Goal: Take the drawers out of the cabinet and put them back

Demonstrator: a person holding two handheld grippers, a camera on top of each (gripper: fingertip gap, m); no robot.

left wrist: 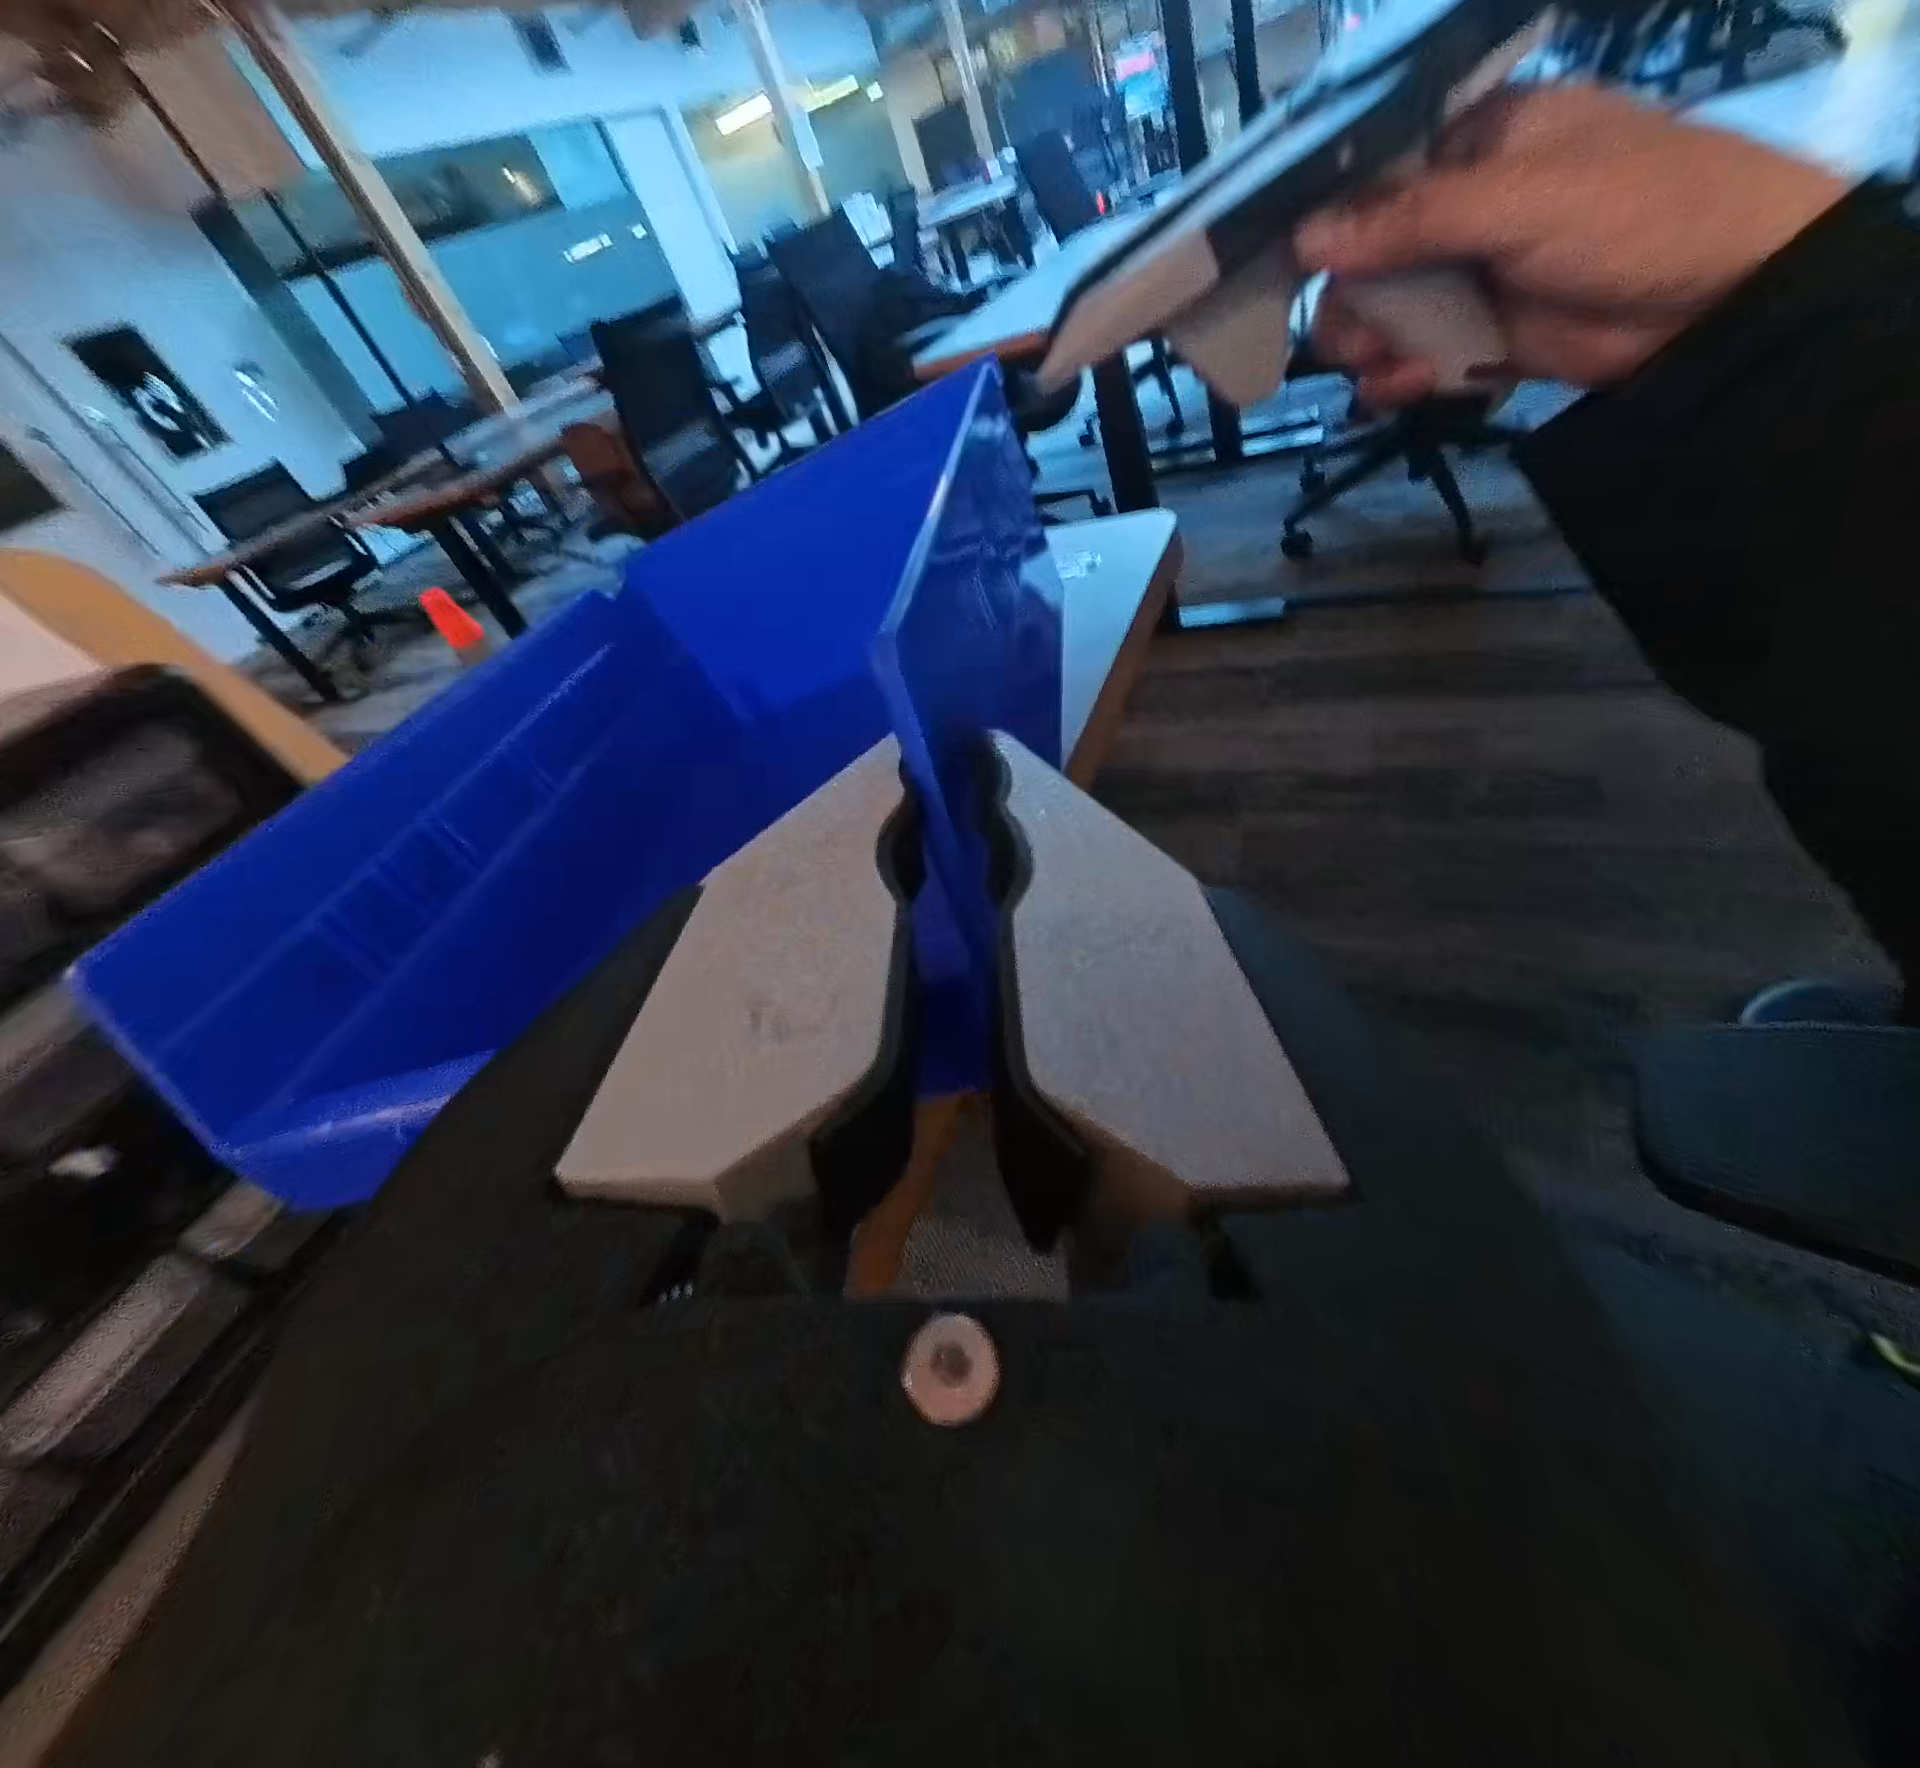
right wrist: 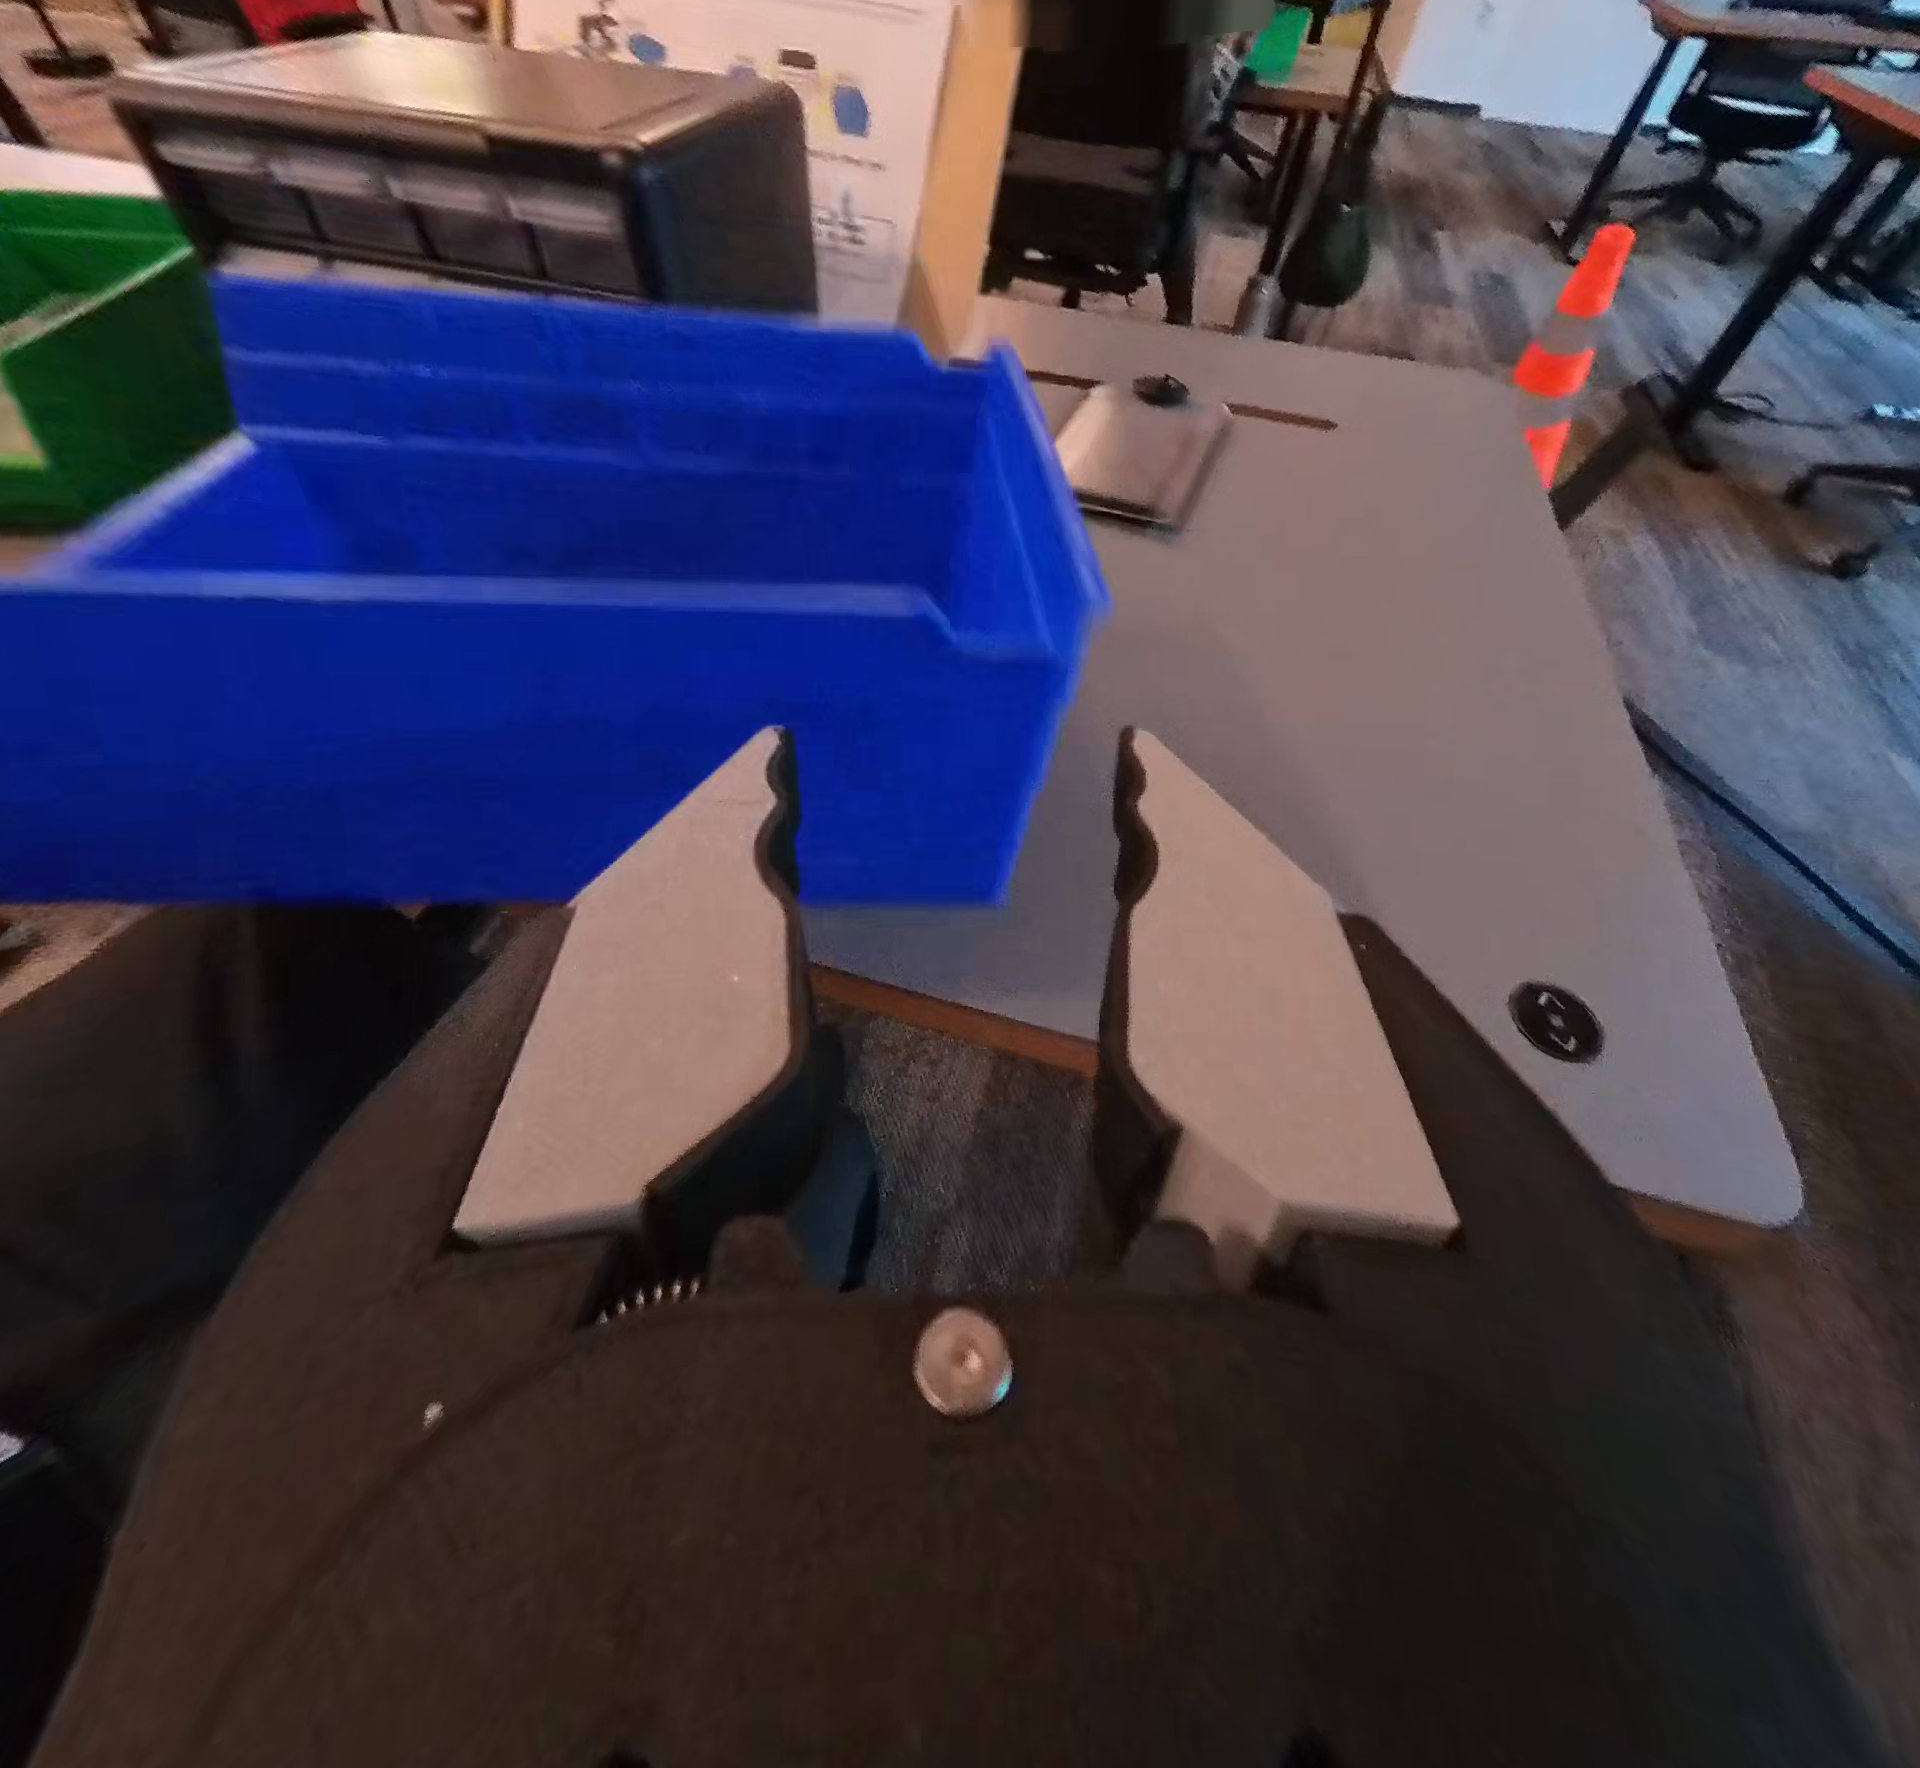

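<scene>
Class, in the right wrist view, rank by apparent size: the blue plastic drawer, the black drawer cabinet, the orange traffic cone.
1. Blue plastic drawer, though it is nearest the camera, which inflates it.
2. Black drawer cabinet, set farther back.
3. Orange traffic cone.

Black grippers (right wrist: 956,752), grey jaws (scalloped edges)
</scene>
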